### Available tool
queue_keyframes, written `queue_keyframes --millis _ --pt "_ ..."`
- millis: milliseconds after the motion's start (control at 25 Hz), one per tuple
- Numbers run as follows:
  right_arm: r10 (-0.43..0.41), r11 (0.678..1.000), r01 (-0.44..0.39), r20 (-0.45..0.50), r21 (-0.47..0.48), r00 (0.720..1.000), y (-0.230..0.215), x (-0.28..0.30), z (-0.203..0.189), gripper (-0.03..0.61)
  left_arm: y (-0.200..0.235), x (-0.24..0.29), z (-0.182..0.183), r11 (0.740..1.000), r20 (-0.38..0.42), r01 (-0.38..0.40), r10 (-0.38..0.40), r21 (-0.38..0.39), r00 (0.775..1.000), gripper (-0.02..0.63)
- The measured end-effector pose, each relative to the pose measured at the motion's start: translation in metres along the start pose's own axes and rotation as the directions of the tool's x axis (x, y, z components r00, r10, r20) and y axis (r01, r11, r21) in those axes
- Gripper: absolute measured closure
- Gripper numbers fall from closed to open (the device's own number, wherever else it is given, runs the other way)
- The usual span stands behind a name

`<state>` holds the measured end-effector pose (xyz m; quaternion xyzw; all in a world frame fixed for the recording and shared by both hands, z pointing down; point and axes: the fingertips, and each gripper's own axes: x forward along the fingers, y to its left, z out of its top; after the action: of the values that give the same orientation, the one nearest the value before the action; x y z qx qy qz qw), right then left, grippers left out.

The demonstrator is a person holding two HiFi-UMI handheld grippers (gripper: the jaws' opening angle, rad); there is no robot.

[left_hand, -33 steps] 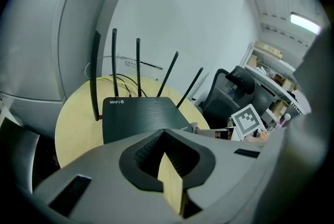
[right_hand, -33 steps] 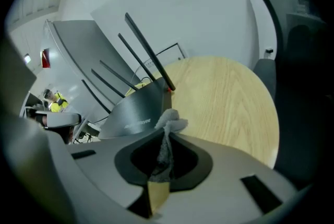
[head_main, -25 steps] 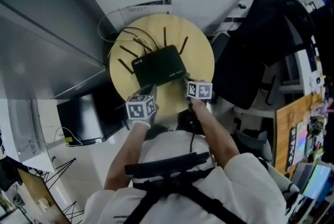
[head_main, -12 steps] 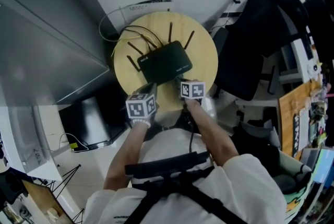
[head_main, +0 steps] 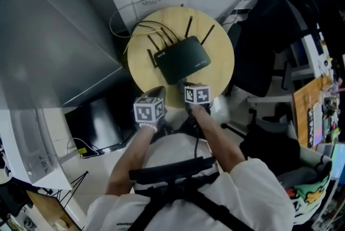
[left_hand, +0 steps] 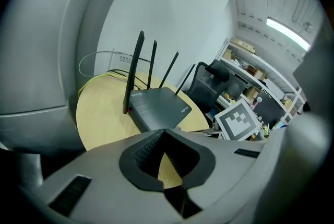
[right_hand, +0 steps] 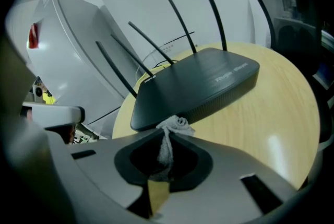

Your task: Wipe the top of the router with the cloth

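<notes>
Cloth point(right_hand: 176, 124) looks soft, limp; right gripper point(right_hand: 166, 133) pinches its bunched end. Left gripper point(left_hand: 163, 133) closed on nothing; router point(head_main: 182, 58) probably slides.

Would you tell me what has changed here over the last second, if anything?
The right gripper has edged toward the left gripper, near the front of the router. The router keeps its place on the table. The cloth is clamped in the right jaws; the left is shut, empty.
</notes>
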<state>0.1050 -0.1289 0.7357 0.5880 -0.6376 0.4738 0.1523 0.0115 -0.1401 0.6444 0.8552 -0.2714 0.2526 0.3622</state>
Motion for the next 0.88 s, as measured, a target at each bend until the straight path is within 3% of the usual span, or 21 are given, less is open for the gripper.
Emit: queue_keyframes --millis 600,880 --pt "0.014 1.000 -0.014 0.012 -0.003 1.000 0.066 0.015 -0.018 0.540 0.034 -0.043 -0.016 1.000 0.004 0.011 -0.011 -0.005 1.000 0.624" --pt "0.025 0.992 -0.025 0.004 0.127 1.000 0.090 0.030 -0.006 0.538 0.048 -0.053 -0.013 1.000 0.021 -0.012 0.012 -0.026 1.000 0.624"
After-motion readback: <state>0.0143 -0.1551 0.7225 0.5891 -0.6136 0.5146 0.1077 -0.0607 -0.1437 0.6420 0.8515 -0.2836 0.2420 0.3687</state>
